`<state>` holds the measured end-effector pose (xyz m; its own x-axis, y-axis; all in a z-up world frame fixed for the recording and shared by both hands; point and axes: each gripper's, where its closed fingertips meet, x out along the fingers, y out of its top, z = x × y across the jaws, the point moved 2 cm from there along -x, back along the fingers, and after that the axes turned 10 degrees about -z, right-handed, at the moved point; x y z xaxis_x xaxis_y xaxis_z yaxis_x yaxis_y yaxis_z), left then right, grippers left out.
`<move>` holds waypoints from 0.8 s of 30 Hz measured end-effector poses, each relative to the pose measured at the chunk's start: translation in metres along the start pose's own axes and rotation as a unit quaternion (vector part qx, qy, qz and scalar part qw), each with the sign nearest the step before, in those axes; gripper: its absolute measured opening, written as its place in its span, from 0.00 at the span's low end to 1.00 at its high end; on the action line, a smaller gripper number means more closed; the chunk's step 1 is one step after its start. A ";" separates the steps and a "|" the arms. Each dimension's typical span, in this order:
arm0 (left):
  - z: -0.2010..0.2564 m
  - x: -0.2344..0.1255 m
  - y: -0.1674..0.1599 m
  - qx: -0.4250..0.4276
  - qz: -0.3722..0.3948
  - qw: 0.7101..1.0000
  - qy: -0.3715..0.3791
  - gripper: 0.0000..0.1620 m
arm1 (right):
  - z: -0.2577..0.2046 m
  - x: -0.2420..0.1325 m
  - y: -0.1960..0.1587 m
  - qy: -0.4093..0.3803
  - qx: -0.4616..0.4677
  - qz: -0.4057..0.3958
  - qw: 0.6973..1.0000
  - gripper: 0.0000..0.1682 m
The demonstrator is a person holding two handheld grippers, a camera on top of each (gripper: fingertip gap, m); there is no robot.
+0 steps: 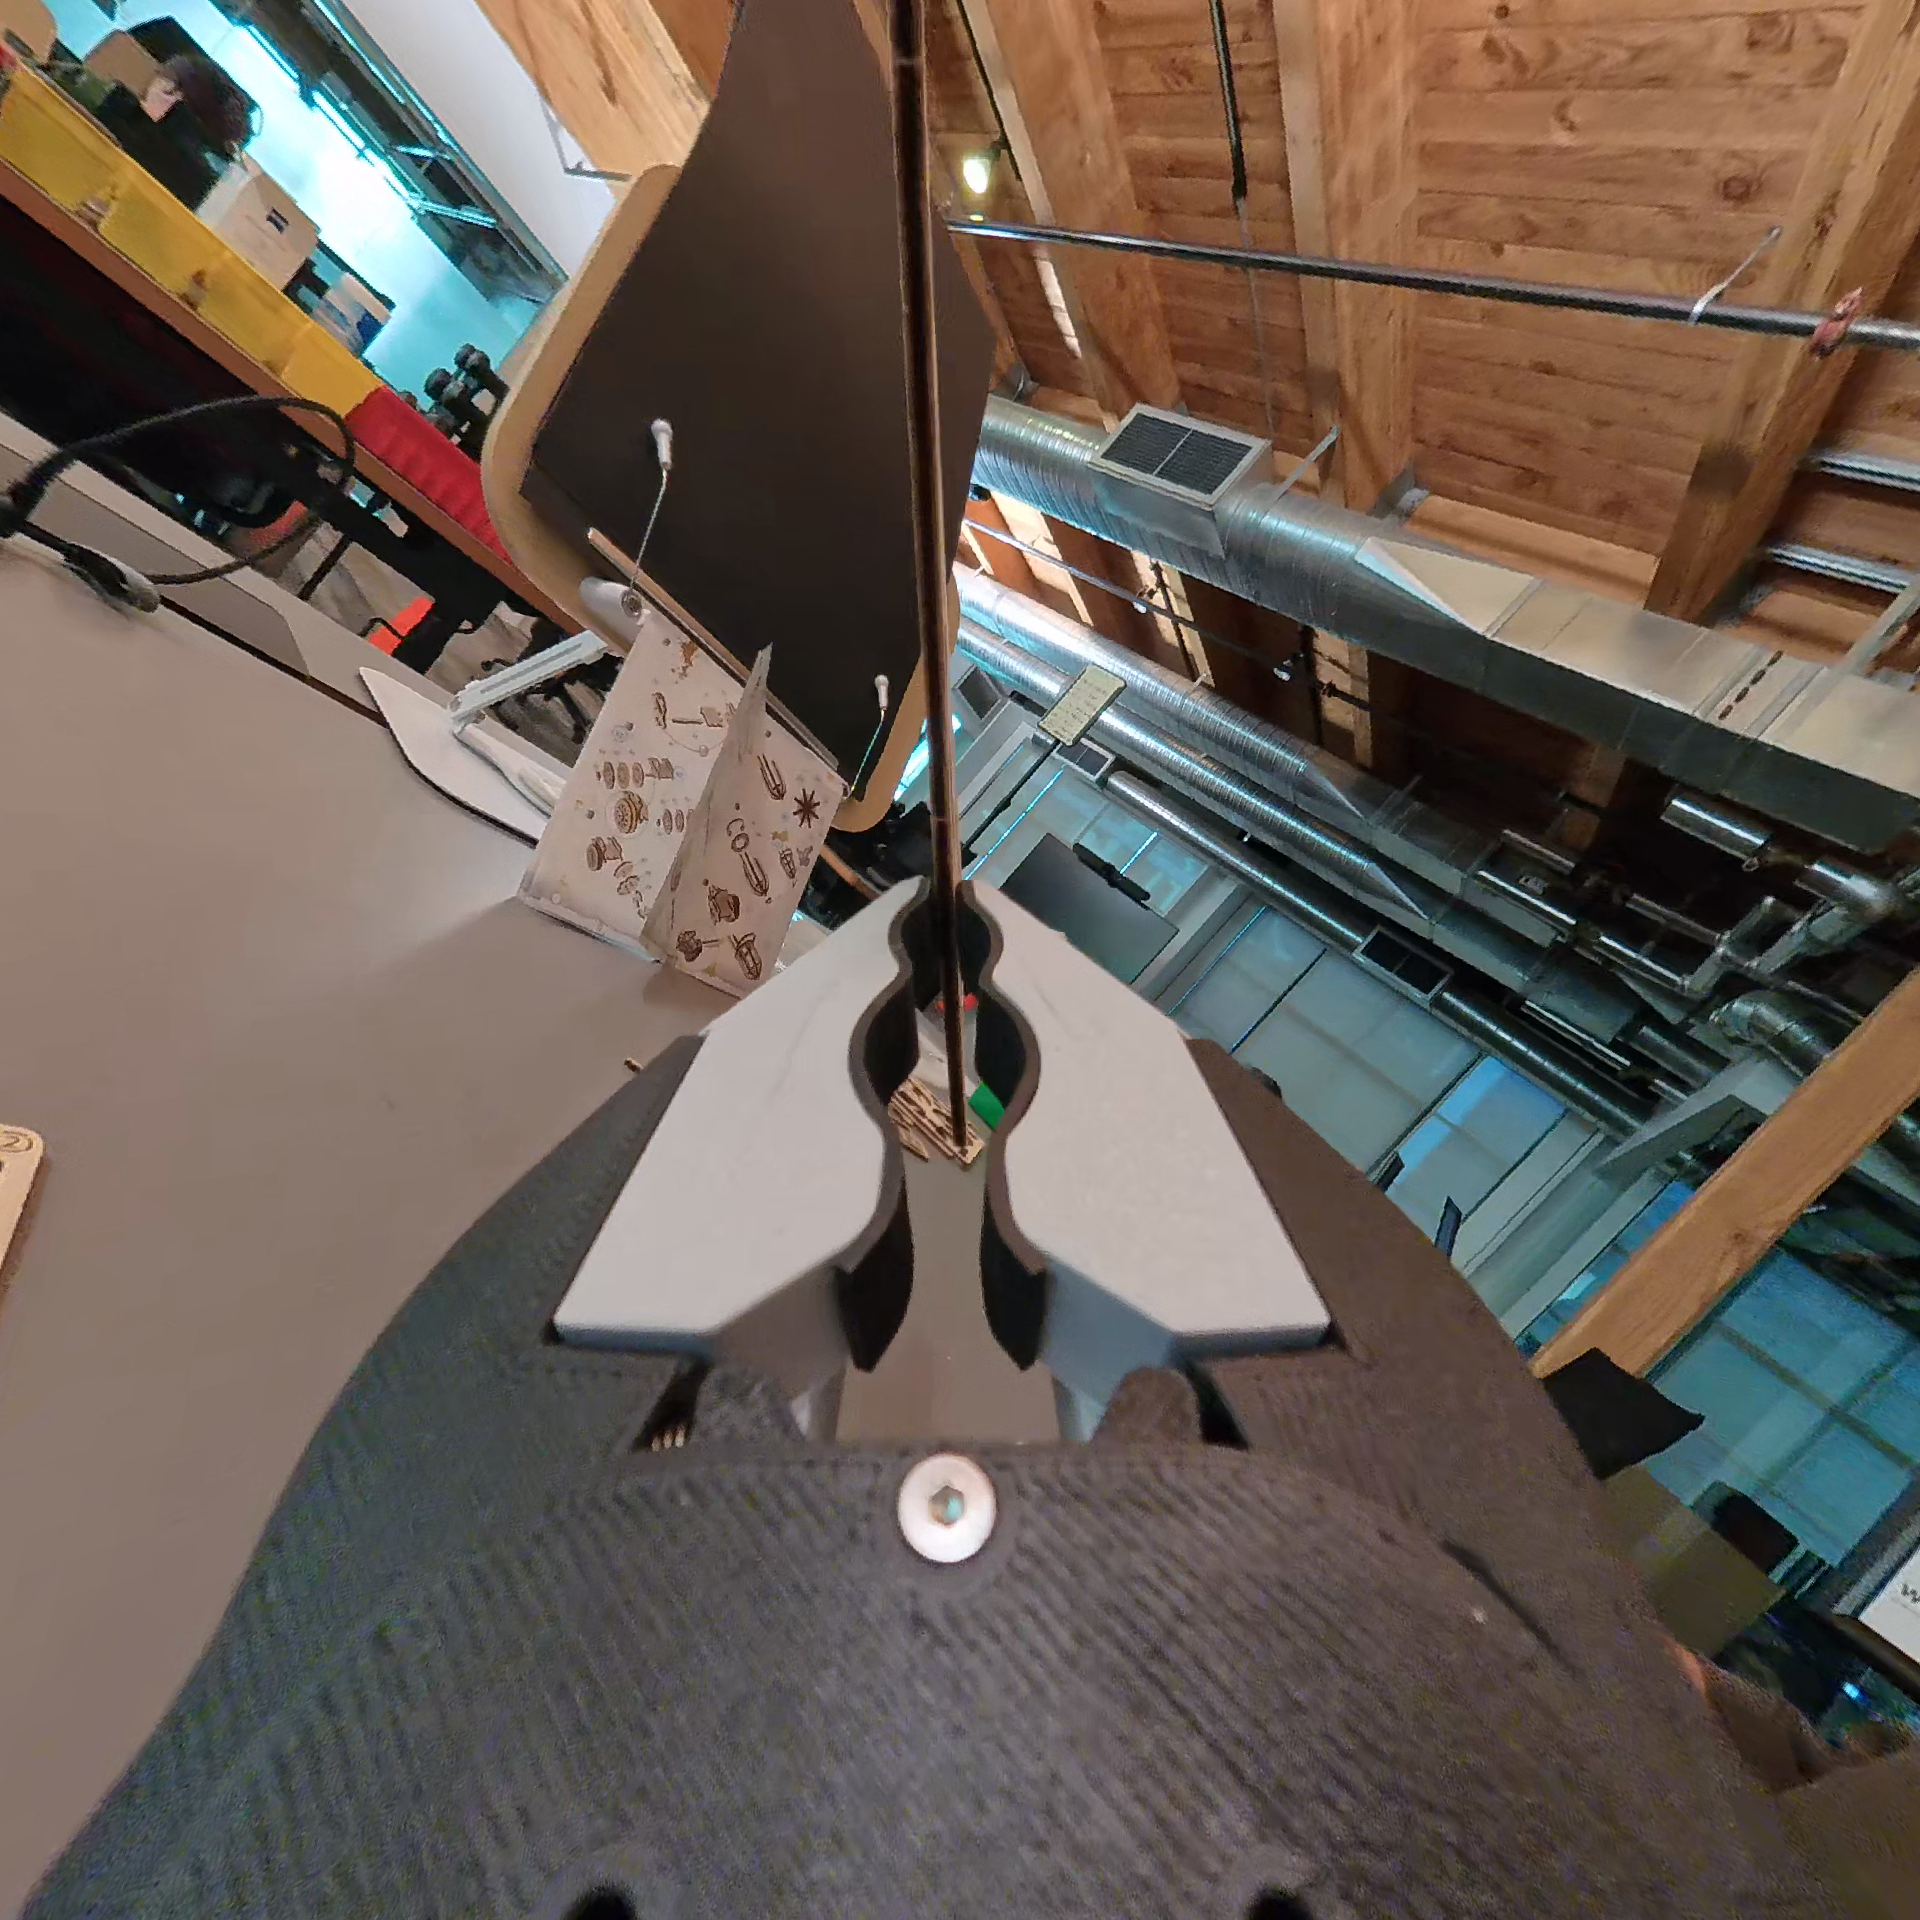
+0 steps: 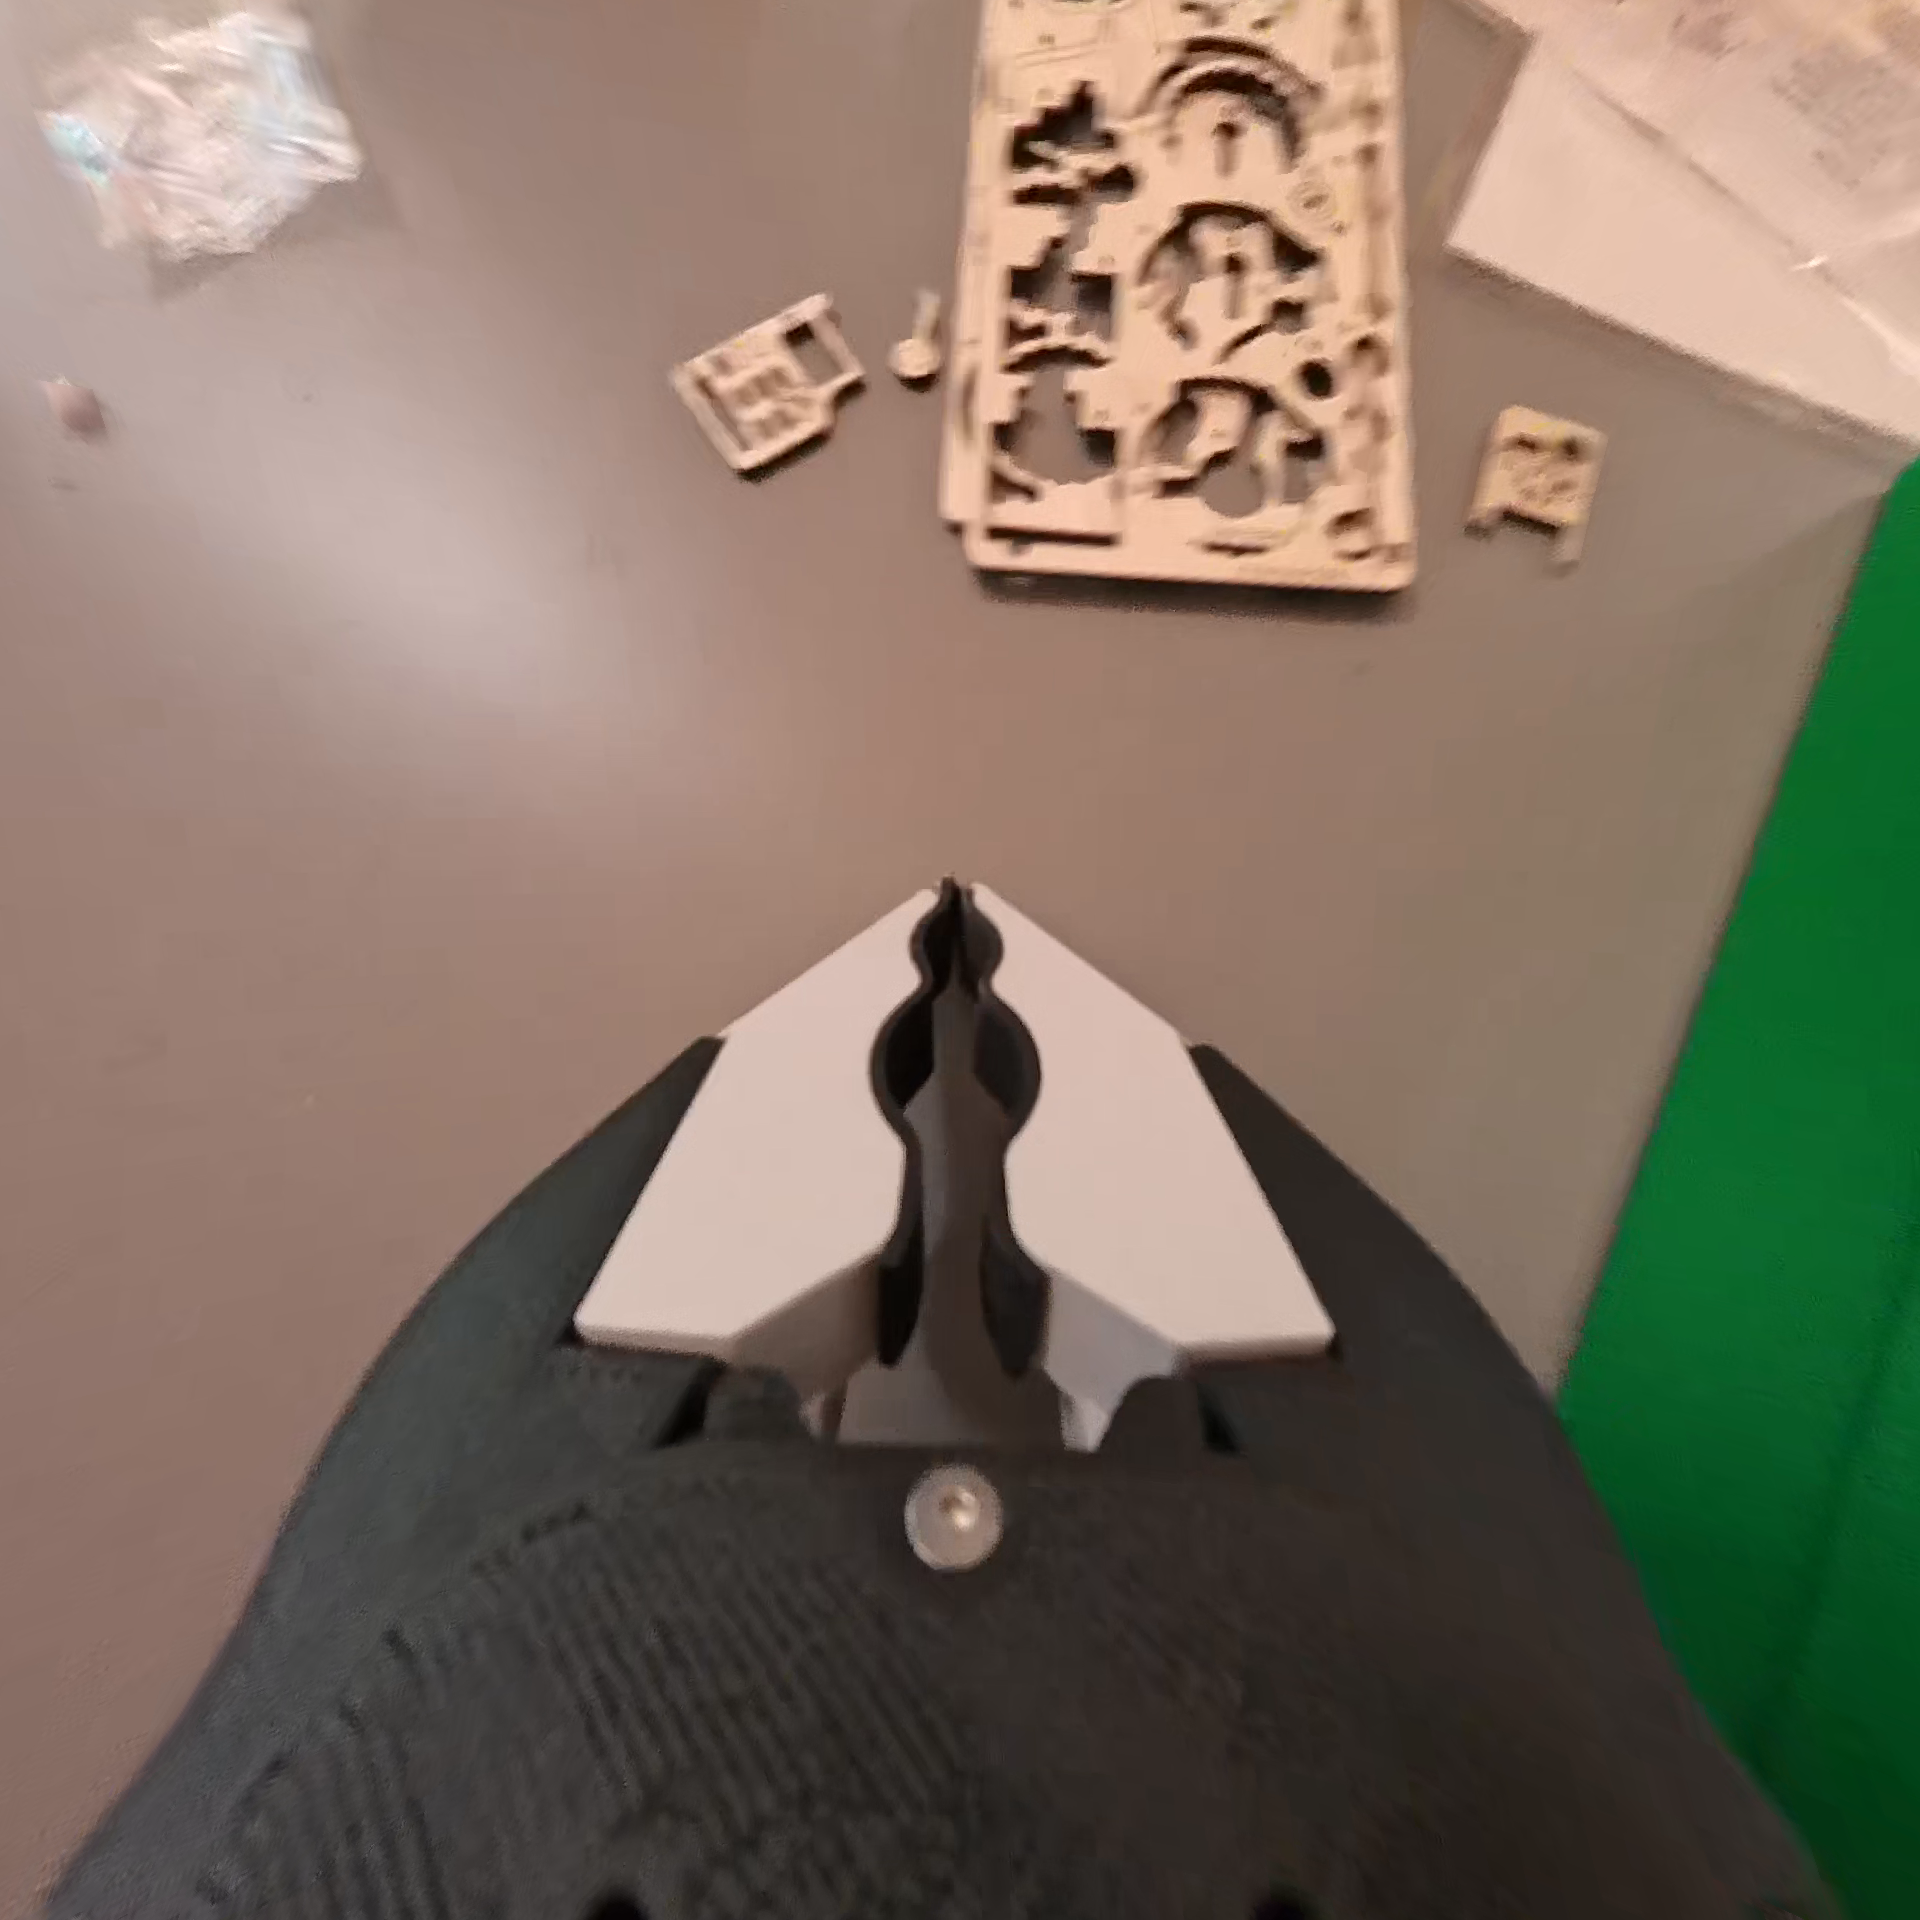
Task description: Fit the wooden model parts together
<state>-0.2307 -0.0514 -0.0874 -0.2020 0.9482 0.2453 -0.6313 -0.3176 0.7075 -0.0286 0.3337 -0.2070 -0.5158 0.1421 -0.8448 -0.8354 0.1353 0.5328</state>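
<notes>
In the left wrist view my left gripper is shut on a thin wooden sheet, seen edge-on as a dark line running up out of frame; its engraved face shows between the fingers. The gripper is tilted up, away from the table. In the right wrist view my right gripper is shut with nothing between its fingertips, above the grey table. Ahead of it lie a stack of punched wooden sheets, a square wooden part, a small round-headed part and another square part.
A clear plastic bag lies at the far left and white papers at the far right. A green surface borders the table on the right. An illustrated open booklet stands on the table, with a dark panel behind. Some 45 centimeters of space lies between my two pairs of fingers.
</notes>
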 end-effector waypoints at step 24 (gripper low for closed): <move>0.001 0.001 -0.003 0.007 -0.008 1.000 0.005 0.00 | -0.028 0.075 0.152 0.052 -0.050 0.092 0.993 0.06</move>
<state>-0.2286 -0.0498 -0.0887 -0.1989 0.9533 0.2271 -0.6237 -0.3019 0.7210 -0.1995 0.3378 -0.1910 -0.6737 0.0518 -0.7372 -0.7374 0.0186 0.6752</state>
